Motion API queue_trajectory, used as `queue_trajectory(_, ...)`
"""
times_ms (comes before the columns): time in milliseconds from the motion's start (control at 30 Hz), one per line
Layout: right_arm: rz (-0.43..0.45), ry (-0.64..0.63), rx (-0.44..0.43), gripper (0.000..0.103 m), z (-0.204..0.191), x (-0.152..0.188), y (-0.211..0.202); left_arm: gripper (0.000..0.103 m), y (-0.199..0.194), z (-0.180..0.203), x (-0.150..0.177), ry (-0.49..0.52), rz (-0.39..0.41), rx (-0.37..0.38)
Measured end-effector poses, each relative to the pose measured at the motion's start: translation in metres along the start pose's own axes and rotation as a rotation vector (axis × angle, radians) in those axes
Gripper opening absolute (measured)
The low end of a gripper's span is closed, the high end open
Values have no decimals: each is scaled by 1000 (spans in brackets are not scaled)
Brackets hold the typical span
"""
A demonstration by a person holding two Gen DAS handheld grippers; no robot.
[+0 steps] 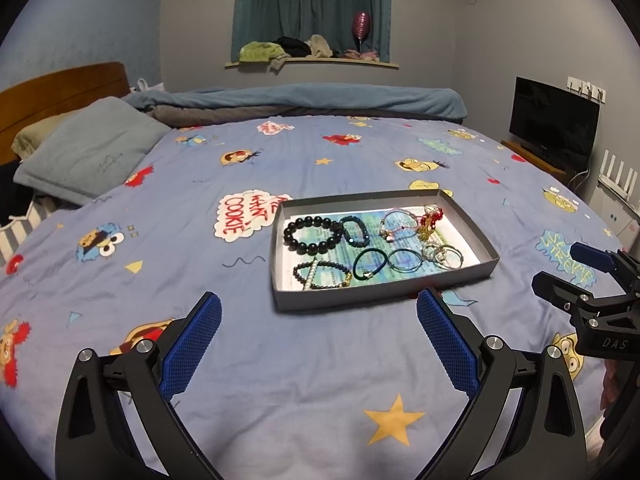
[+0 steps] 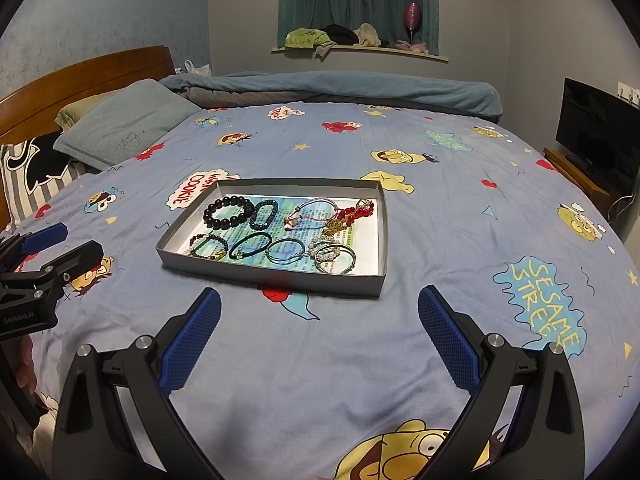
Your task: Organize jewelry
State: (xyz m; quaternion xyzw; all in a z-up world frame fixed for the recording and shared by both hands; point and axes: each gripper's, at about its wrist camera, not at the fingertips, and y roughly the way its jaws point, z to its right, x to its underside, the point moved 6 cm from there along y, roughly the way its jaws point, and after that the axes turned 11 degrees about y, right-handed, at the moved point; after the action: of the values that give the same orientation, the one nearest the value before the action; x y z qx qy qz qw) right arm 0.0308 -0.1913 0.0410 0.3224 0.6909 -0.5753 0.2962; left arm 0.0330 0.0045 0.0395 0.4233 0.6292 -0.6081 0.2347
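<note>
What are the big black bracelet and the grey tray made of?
The big black bracelet looks like polished stone or glass beads: round, dark, with small glints. It could be plastic; the pictures can't settle it. The grey tray looks like matte cardboard, probably a box lid: thin folded walls, dull surface, with printed paper lining the bottom.
</note>
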Motion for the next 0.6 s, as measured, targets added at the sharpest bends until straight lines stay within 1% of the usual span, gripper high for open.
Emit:
queue_trajectory(200,-6,2,2,97,1,3,2,97,1,0,0,8,5,-3)
queue_trajectory(467,-17,13,3,97,3,4,4,97,3,6,-3,56,27,-28)
queue_trajectory(600,-21,13,3,97,3,5,5,97,4,6,-3,44,28,-7)
